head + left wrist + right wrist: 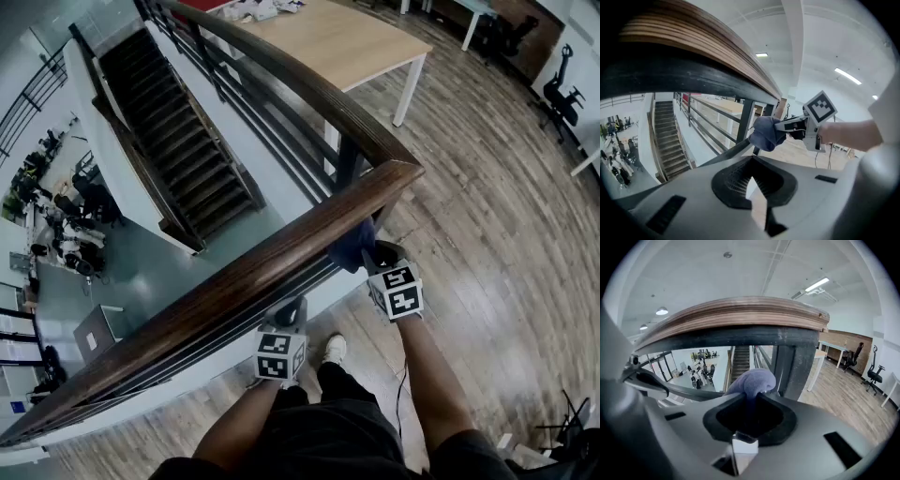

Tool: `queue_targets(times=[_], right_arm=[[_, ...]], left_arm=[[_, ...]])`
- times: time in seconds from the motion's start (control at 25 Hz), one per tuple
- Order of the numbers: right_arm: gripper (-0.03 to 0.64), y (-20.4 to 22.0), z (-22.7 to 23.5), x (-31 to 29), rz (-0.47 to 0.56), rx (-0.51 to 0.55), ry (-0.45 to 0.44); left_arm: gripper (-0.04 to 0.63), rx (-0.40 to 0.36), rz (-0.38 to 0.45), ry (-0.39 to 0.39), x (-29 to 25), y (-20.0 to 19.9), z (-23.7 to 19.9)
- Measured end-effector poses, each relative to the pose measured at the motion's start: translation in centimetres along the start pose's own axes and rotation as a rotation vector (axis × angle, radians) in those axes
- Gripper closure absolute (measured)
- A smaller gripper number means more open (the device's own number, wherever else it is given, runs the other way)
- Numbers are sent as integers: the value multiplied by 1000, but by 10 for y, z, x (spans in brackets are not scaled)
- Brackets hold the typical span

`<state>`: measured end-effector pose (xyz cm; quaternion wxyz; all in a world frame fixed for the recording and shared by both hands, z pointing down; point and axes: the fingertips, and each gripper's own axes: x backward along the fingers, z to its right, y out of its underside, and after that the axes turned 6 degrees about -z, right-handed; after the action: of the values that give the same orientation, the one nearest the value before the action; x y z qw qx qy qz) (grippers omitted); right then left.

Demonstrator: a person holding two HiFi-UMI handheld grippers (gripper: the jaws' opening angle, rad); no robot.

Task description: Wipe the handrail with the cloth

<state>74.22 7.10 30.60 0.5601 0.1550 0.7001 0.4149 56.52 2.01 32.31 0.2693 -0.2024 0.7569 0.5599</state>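
1. you stand on a wood floor (497,216) at a dark wooden handrail (272,262). it rises from the near left to a corner right of centre, then turns away toward the far side.
2. your right gripper (378,255) is just under that corner, on the near side of the rail. its marker cube faces up at you.
3. the right fingers are clamped on a bunched blue cloth (353,246). the right gripper view shows the cloth (752,380) bulging out from between them.
4. the cloth sits right below the rail's dark underside, beside the upright metal post (792,366). from the head view it seems to press the rail's near edge, but you cannot be sure it touches.
5. your left gripper (289,317) is further left along the rail, also on the near side, pointing up at the underside. it is apart from the right gripper.
6. the left gripper view (751,176) shows its fingers drawn close together with nothing between them. that view also shows the cloth (765,132) held in the right gripper, ahead and slightly right.
7. beyond the rail, a dark staircase (178,131) drops to a lower level on the far left.
8. a pale table (337,42) stands far ahead on your level, and an office chair (561,94) is at the far right.
9. one white shoe (334,349) shows between your forearms, near the base of the railing.
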Motion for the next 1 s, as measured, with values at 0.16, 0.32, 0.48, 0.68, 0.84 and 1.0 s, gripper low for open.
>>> queue_targets(times=[0.16,0.32,0.48,0.68,0.84,1.0], right_arm=[[546,8,-36,22,6,-30,42],[546,19,-80,43,25,-104,76],[546,35,-124,60,34,-160,93],[546,54,-157,82,30,-172,98],[545,61,-175,89,25,-161,81],[546,73,-189,86,12,-111,59]], left_arm=[[592,-9,21,21,33,12,-15],[592,10,52,33,66,24,-29],[592,0,79,58,95,35,-32],[592,-3,86,60,123,55,-32],[592,18,78,30,138,72,-39],[592,40,82,-9,146,84,-39]])
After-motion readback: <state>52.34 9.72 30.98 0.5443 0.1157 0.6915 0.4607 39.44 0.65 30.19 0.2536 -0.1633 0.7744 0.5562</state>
